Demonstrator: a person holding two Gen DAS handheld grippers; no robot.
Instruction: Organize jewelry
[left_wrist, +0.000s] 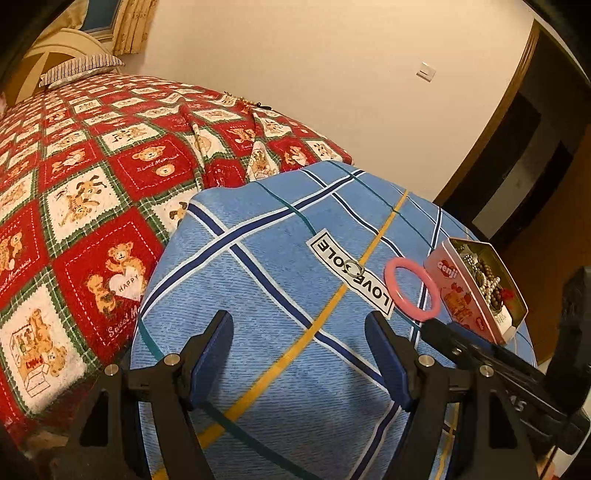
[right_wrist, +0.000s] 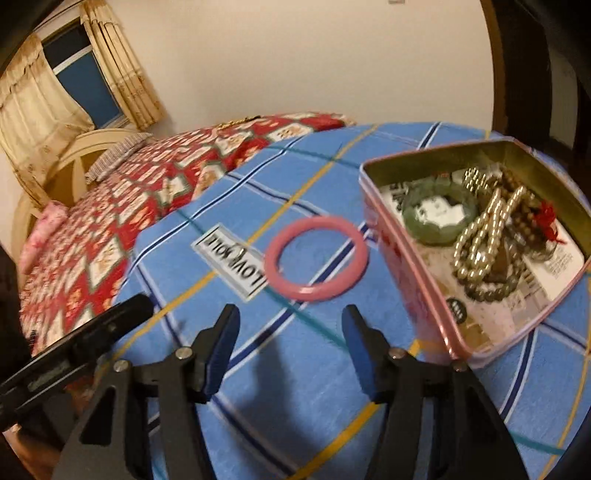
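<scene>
A pink bangle (right_wrist: 317, 258) lies flat on the blue plaid cloth (right_wrist: 280, 369), just left of a pink tin (right_wrist: 402, 273). The tin holds a green bangle (right_wrist: 437, 221), pearl strands (right_wrist: 487, 229) and brown beads. A small silver ring (left_wrist: 354, 267) lies on the cloth's "LOVE" label. The bangle (left_wrist: 412, 288) and tin (left_wrist: 461, 295) also show in the left wrist view. My right gripper (right_wrist: 290, 321) is open and empty, just short of the bangle. My left gripper (left_wrist: 299, 325) is open and empty over the cloth, short of the ring.
The cloth covers a surface beside a bed with a red teddy-bear quilt (left_wrist: 74, 184). More jewelry lies at the bed's far edge (left_wrist: 245, 101). A dark doorway (left_wrist: 535, 147) is at the right, a curtained window (right_wrist: 85, 74) at the back left.
</scene>
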